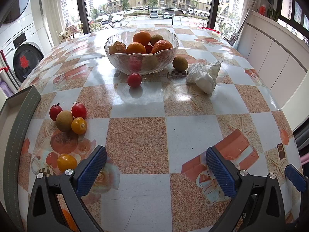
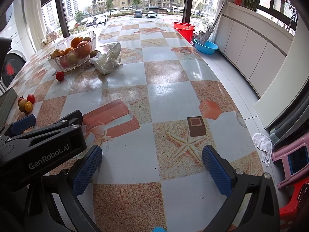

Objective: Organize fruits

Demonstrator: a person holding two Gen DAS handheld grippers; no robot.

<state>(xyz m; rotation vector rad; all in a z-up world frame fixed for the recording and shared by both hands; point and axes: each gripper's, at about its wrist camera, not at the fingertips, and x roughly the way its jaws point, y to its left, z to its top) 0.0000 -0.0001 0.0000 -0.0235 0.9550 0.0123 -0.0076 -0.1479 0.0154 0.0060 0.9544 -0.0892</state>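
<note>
The left gripper [image 1: 156,171] is held with its blue-padded fingers [image 1: 90,171] spread wide, nothing between them, above the checkered tablecloth [image 1: 139,137]. Just outside the left finger a yellow cherry tomato [image 1: 67,162] is seen, close beside the pad. Farther ahead and to the left of that finger, a cluster is gathered: two red cherry tomatoes [image 1: 78,110], a kiwi [image 1: 64,120] and a second yellow tomato [image 1: 79,125], touching one another. Well ahead, roughly between the two fingers, a glass bowl [image 1: 142,61] is set, filled with oranges [image 1: 141,37] and other fruit. A single red tomato [image 1: 134,80] lies just in front of the bowl, and another kiwi [image 1: 180,63] rests beside the bowl's right side. A crumpled white plastic bag [image 1: 203,75] is found ahead of the right finger. A grey tray edge [image 1: 18,135] runs along the far left.

The right gripper [image 2: 152,169] is likewise held wide apart and empty over the table. The same bowl [image 2: 73,61] and bag [image 2: 107,62] are seen far ahead and left of its left finger, with the left gripper's black body [image 2: 38,147] just beside that finger.
</note>
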